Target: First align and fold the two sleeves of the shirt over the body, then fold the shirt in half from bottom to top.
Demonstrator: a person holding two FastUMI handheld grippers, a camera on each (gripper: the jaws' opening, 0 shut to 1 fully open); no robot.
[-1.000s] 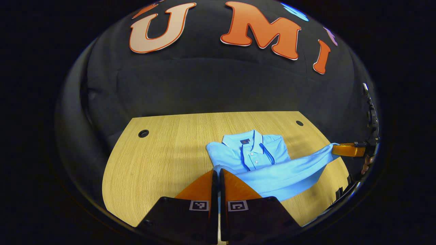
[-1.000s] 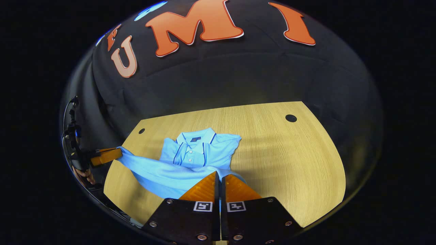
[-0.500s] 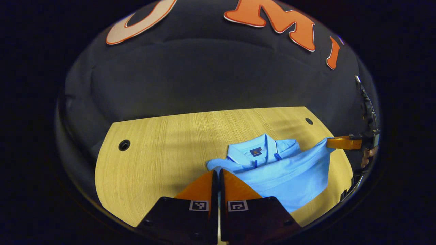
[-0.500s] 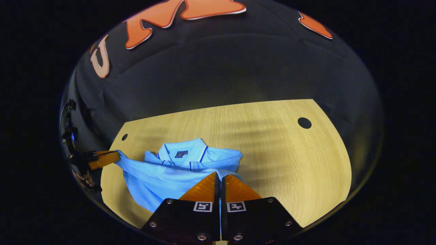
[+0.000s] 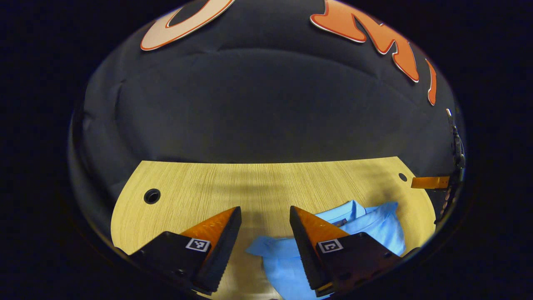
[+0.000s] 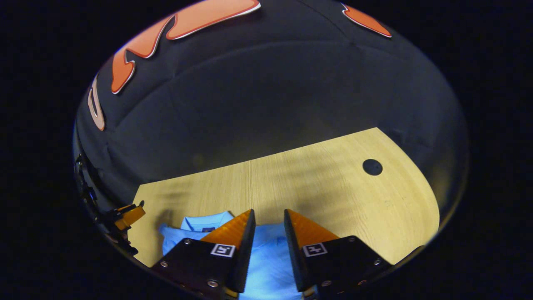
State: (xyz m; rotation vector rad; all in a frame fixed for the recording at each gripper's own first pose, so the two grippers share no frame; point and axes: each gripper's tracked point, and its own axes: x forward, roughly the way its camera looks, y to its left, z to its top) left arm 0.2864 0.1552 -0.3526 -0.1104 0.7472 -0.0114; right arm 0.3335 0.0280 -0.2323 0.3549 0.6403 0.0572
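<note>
Presently both my tongs stand wide, holding nothing: left gripper (image 5: 265, 214), right gripper (image 6: 268, 216). Folded shirt (image 6: 266, 258) lies flat on the near table (image 6: 333, 187), beneath them.

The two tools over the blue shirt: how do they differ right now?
The left tool gapes wider than the right tool. The left tool's opening sits over bare table at the shirt's edge, while the right tool's opening frames the shirt cloth itself. Shared: both are open, grip nothing and hang above the folded shirt.
</note>
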